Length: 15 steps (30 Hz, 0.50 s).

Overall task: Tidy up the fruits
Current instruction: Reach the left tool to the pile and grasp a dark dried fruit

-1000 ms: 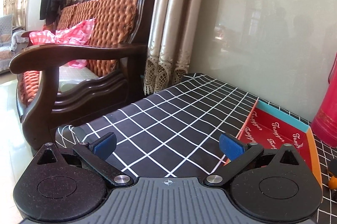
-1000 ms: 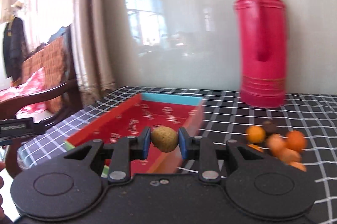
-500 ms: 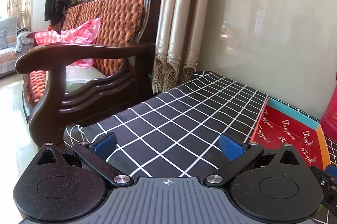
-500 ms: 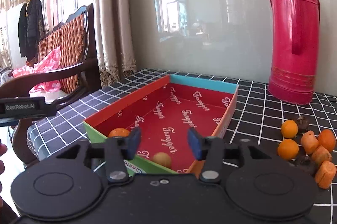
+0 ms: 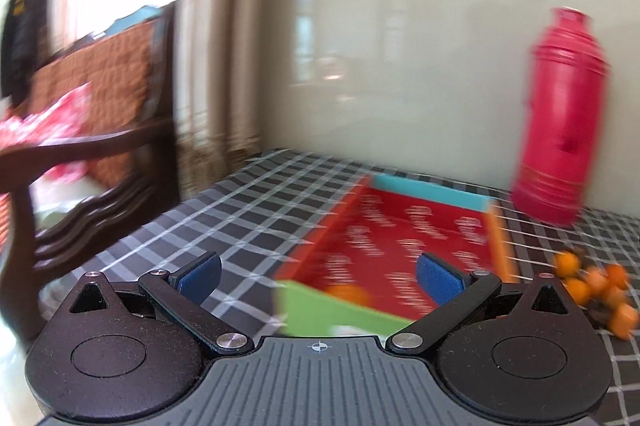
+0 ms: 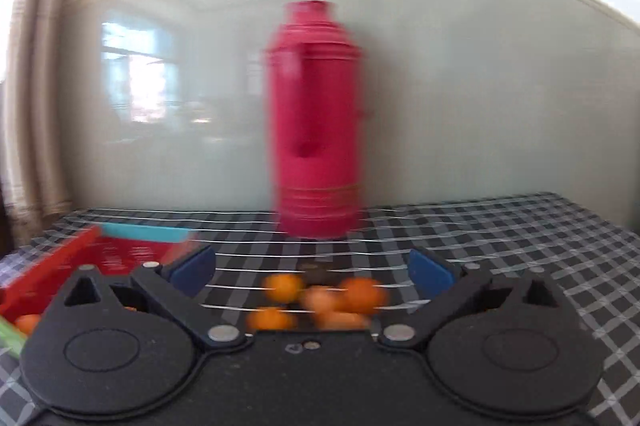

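A red box (image 5: 412, 246) with a blue far wall and a green near wall lies on the checked tablecloth; it also shows at the left of the right wrist view (image 6: 80, 262). An orange fruit (image 5: 347, 294) lies inside it near the front. A pile of small orange and dark fruits (image 6: 320, 300) lies on the cloth right of the box, also seen in the left wrist view (image 5: 596, 286). My left gripper (image 5: 318, 276) is open and empty over the box's near end. My right gripper (image 6: 312, 274) is open and empty just short of the pile. Both views are blurred.
A tall red thermos (image 6: 316, 122) stands behind the pile by the wall, also in the left wrist view (image 5: 560, 118). A wooden armchair (image 5: 80, 154) stands left of the table, curtains (image 5: 216, 38) behind it. The table's left edge is near the box.
My right gripper let the brown fruit go into the box, opened wide and swung right to face the fruit pile. My left gripper swung right from the bare cloth to face the box.
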Motion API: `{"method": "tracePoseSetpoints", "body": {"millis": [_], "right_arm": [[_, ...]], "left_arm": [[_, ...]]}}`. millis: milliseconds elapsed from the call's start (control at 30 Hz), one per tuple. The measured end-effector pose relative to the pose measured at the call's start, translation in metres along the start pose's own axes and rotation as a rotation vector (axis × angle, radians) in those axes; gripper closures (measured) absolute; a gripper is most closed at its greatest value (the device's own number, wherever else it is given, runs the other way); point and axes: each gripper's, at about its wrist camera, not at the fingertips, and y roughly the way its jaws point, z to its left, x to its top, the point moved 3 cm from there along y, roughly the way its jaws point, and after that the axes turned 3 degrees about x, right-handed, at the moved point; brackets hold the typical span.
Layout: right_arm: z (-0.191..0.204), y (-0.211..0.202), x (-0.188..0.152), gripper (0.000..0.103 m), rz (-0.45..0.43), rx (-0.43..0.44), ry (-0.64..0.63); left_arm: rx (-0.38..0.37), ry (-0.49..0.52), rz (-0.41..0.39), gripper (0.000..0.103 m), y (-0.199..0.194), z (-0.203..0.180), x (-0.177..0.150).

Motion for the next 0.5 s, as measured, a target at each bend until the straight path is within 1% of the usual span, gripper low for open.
{"method": "tracePoseSetpoints", "body": {"millis": [133,233,267,300,333,400,467,500], "right_arm": [[-0.053,0.005,0.000,0.006,0.008,-0.271,0.057],[-0.088,0.000,-0.001,0.006,-0.006,-0.439,0.096],[-0.097,-0.003,-0.001,0.006,-0.010,-0.480,0.108],[-0.107,-0.007,-0.003,0.006,-0.013,-0.504,0.119],[-0.113,-0.009,-0.003,0.006,-0.015,-0.508,0.130],[-0.123,-0.013,-0.004,0.006,-0.027,-0.481,0.147],[-0.134,-0.017,-0.006,0.006,-0.034,-0.458,0.169],[-0.136,-0.017,-0.007,0.006,-0.035,-0.450,0.178]], "left_arm": [[-0.135,0.088,-0.017,0.000,-0.012,-0.048,-0.004],[-0.229,0.160,-0.018,0.000,-0.018,-0.086,-0.010],[-0.256,0.186,-0.019,0.000,-0.019,-0.098,-0.013],[-0.281,0.212,-0.020,0.000,-0.020,-0.111,-0.014],[-0.303,0.237,-0.024,0.000,-0.021,-0.123,-0.016],[-0.323,0.293,-0.034,0.001,-0.024,-0.146,-0.021],[-0.339,0.313,-0.020,0.002,-0.023,-0.162,-0.024],[-0.342,0.312,-0.007,0.008,-0.020,-0.168,-0.025]]}}
